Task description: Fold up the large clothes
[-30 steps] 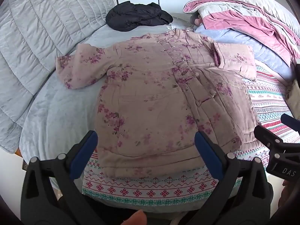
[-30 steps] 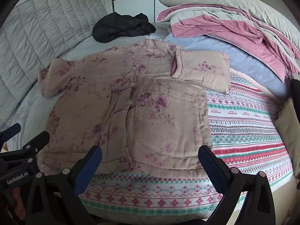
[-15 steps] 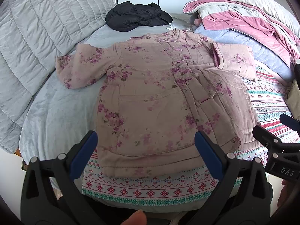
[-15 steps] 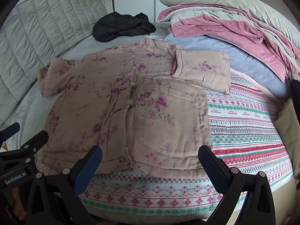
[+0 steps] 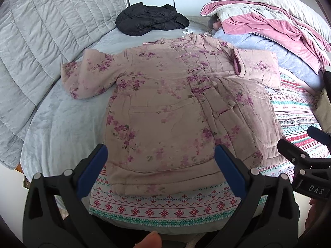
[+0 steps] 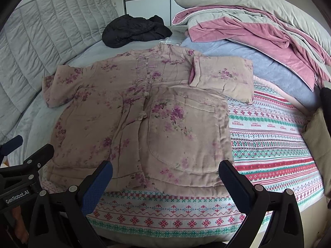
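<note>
Bed point(image 5: 68, 124) w/ grey blanket and a patterned knit throw point(image 6: 269, 128) on the near/right part; heaped pink-grey bedding point(image 6: 258, 24) at far right, black jacket point(image 5: 151, 18) at the far end. Centre: padded floral coat point(image 5: 169, 107), front up, buttoned, hem toward the viewer. Progress, as judged: early. One sleeve point(image 6: 223, 76) is already folded in across the shoulder; the other sleeve point(image 5: 86, 74) lies spread on the grey blanket, and the body is unfolded, so most folds remain. Left claw point(image 5: 161, 169) and right claw point(image 6: 165, 184): both wide open, holding nothing, poised above the hem edge, not touching cloth.
</note>
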`<action>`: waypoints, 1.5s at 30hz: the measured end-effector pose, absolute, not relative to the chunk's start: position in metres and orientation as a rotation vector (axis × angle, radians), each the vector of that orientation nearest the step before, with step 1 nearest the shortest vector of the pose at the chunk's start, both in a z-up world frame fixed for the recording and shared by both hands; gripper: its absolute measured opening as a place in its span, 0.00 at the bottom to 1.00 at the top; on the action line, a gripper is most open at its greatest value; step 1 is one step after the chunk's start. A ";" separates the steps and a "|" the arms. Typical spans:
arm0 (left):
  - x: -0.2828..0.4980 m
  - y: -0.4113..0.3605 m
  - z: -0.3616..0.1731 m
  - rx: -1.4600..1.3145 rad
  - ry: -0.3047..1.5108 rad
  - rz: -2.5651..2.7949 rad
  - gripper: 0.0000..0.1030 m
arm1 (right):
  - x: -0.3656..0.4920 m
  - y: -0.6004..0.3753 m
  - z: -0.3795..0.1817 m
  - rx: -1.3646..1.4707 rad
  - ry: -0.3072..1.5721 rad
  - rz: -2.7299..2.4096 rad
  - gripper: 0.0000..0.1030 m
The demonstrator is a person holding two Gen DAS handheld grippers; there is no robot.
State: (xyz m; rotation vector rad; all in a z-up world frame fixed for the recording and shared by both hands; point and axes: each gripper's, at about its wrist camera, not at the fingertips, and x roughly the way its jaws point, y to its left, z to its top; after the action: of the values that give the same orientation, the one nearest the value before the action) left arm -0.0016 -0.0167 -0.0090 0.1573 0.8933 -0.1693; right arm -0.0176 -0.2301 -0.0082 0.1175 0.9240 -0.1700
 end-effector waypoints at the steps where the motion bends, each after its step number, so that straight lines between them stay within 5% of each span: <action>1: -0.002 -0.014 -0.011 0.162 0.892 -0.167 1.00 | -0.017 -0.231 -0.008 0.118 0.924 -0.170 1.00; 45: -0.004 -0.015 -0.013 0.167 0.861 -0.170 1.00 | -0.018 -0.232 -0.008 0.099 0.925 -0.186 1.00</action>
State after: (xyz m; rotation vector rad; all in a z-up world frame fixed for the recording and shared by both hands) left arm -0.0038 -0.0153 -0.0131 0.1671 0.8614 -0.1701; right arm -0.0177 -0.2320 -0.0083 0.0990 0.9255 -0.1857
